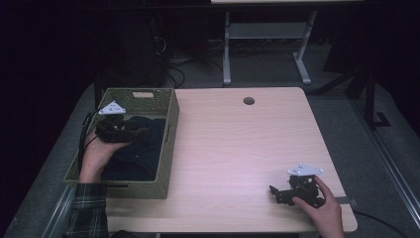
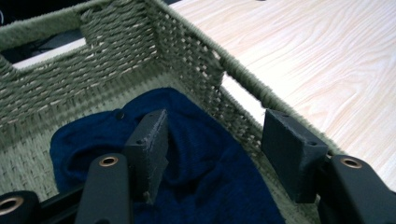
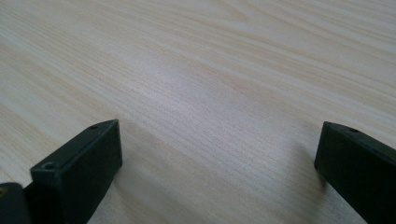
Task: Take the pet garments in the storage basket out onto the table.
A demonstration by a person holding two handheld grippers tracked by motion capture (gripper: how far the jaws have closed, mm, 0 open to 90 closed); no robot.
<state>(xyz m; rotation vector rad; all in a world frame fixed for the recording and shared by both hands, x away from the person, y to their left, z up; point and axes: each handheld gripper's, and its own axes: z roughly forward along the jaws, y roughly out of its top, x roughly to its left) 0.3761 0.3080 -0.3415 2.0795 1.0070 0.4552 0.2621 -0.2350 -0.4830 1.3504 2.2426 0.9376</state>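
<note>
A: Right, left claw [image 1: 130, 132] first. Where is it against the cloth?

B: Over the woven basket [image 1: 168, 148], at the surface's [image 1: 233, 148] left side. The dark blue cloth [image 2: 205, 182] lies crumpled on the basket floor, directly below and ahead of the claw. In the left gripper view the blue folds run between the two black pads [image 2: 149, 154] and past them toward the basket's far wall.

A: Jaws?

B: Spread, partway. One pad sits low against a raised fold of the cloth; contact there cannot be judged. The other pad stands at the basket's side wall, by the handle cut-out, clear of the cloth. Nothing pinched.

A: Cloth inside or spilling over the rim?

B: Inside. In the high view it covers most of the basket floor, dark against the green weave, with the person's left hand [image 1: 96, 153] and a plaid sleeve [image 1: 89, 208] coming in over the near rim.

A: Right claw [image 1: 277, 193]?

B: Near the surface's front right corner, held low in the right hand [image 1: 322, 208]. Well apart from basket and cloth. The right gripper view has both pads wide apart over bare pale wood grain, nothing between them.

A: Anything else on the surface?

B: A round cable hole [image 1: 248, 100] near the far edge.
</note>
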